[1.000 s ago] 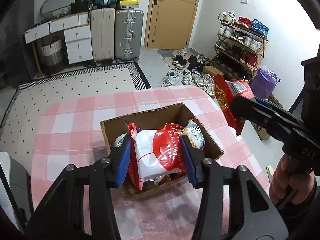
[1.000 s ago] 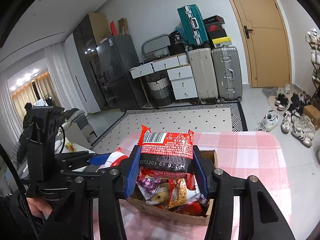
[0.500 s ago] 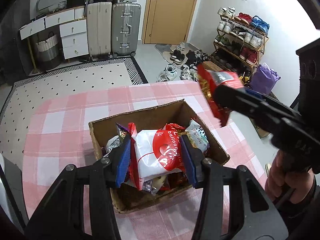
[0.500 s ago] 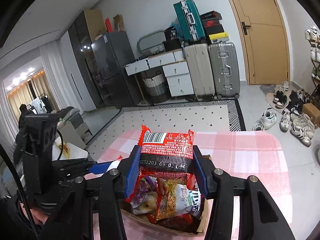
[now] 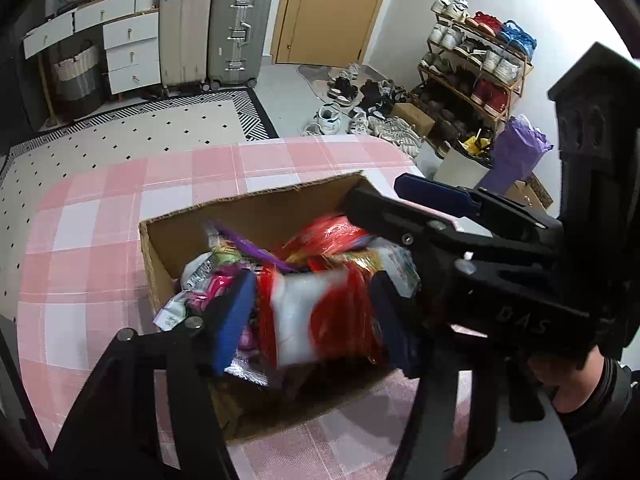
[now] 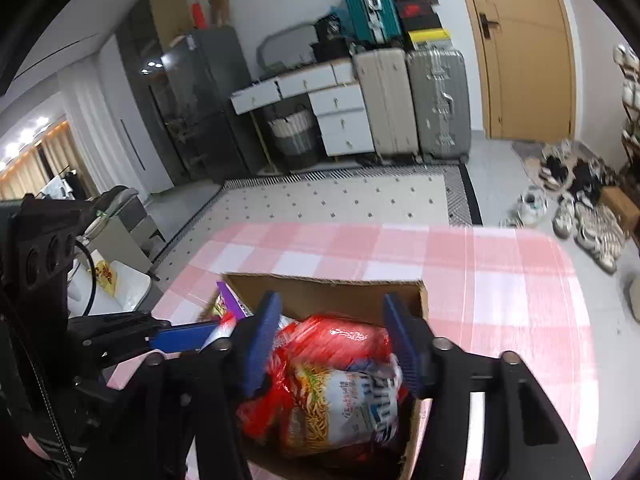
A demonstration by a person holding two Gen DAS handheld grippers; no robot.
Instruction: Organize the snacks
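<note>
Now both tongs hang over the open brown cardboard box on the pink-and-white checked table, and both have just been opening. Between the blue pads of the left tongs sits a blurred red-and-white snack bag above the box's near half; a gap shows at the left pad (whether the right pad touches it I cannot tell). The right tongs stand apart over the box's far right corner, clear of the shiny red packet, which lies in the box upon a noodle snack bag. Other wrappers fill the box's left side.
</note>
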